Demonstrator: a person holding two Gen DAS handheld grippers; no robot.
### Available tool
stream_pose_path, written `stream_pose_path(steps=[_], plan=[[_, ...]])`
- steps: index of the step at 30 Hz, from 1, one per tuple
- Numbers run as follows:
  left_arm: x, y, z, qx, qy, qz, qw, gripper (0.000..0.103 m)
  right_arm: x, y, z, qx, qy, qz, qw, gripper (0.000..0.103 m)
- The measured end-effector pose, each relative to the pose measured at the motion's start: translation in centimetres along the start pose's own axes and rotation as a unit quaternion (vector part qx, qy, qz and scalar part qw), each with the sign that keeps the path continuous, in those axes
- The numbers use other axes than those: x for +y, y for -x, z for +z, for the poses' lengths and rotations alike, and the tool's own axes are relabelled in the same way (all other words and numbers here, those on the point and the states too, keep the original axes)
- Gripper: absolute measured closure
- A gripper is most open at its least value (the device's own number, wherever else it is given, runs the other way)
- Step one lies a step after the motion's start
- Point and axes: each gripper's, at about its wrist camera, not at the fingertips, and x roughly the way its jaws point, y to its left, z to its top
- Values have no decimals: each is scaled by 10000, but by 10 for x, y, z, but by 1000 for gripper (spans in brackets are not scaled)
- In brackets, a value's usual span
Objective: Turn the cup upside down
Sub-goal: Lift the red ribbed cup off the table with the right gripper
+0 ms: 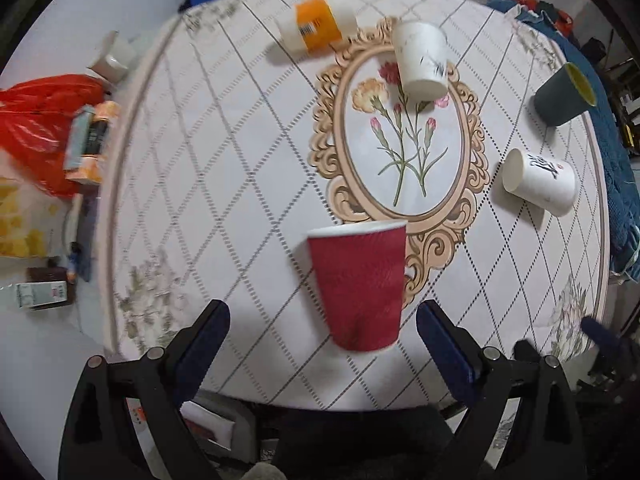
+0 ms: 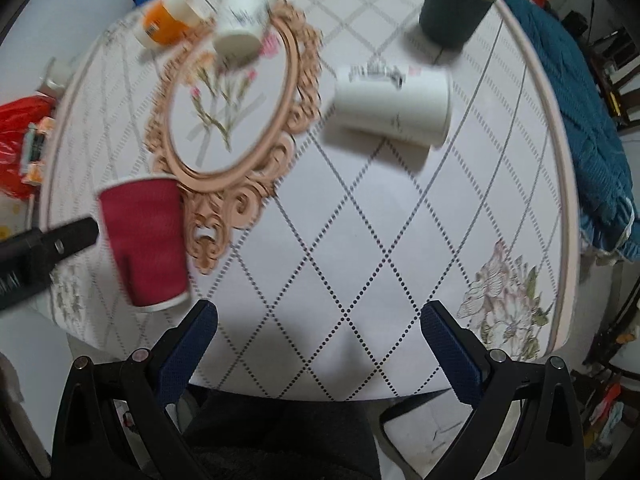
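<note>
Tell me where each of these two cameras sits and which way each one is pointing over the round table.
Left wrist view: rides behind the open left gripper, looking forward and down at the upright red cup just ahead of its fingers; only those fingers show.
Right wrist view: rides behind the open right gripper, aimed at bare tablecloth with the tipped white cup beyond; its own fingers show, and the left gripper enters at the left edge.
Shared: the red cup, the oval flower frame, the dark green cup, the orange bottle.
</note>
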Motion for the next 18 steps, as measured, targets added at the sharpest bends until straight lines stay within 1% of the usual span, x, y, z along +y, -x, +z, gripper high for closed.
stream_pose_path(steps=[4, 7, 10, 15, 18], plan=[[13, 32, -20, -295, 61, 129, 9995, 7, 14, 43, -3, -345, 115, 113, 9993, 0], [20, 56, -30, -517, 147, 138, 9985, 7, 25, 72, -9, -547, 212, 198, 9981, 0], [31, 73, -39, -669, 202, 104, 9975, 7, 36, 96, -19, -725, 268, 276, 9966, 0], [56, 84, -52, -764, 269, 21, 9967, 7, 54, 123, -32, -918, 257, 385, 9947, 0], [72, 84, -56, -797, 318, -16, 9963, 7, 65, 129, -35, -977, 226, 391, 9942, 0]])
